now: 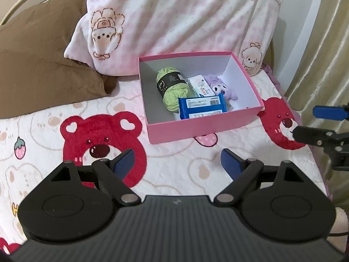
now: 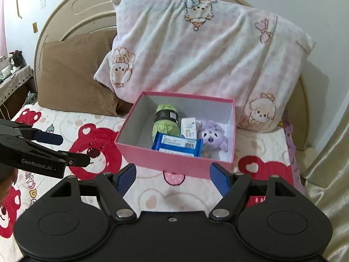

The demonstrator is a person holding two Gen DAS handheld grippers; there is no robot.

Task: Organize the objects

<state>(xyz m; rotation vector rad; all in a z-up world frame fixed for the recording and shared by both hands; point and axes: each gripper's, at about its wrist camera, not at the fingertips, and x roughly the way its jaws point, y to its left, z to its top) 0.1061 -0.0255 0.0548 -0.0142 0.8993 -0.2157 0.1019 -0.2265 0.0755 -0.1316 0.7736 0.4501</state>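
We found the pink box (image 2: 174, 161) on the bed (image 2: 196, 196), at 12 o'clock from both grippers. The left gripper (image 1: 176, 163) and right gripper (image 2: 173, 174) had fingers spread, pinching nothing. We judged the box light, its card walls crushable; grip opposite rims.

The left gripper (image 1: 177, 163) has a matte black body with a finely ribbed centre panel bearing a small pale mark, two round disc-shaped housings, and black link arms pinned with silver rivets that carry blue ribbed pads (image 1: 124, 162). The right gripper (image 2: 172, 178) is built alike, with a smooth centre panel holding one small screw, triangular cut-outs in its outer links and blue pads (image 2: 219, 180). Seen side-on from the right wrist camera, the left one shows white "GenRoboLAI" lettering on its black flank.
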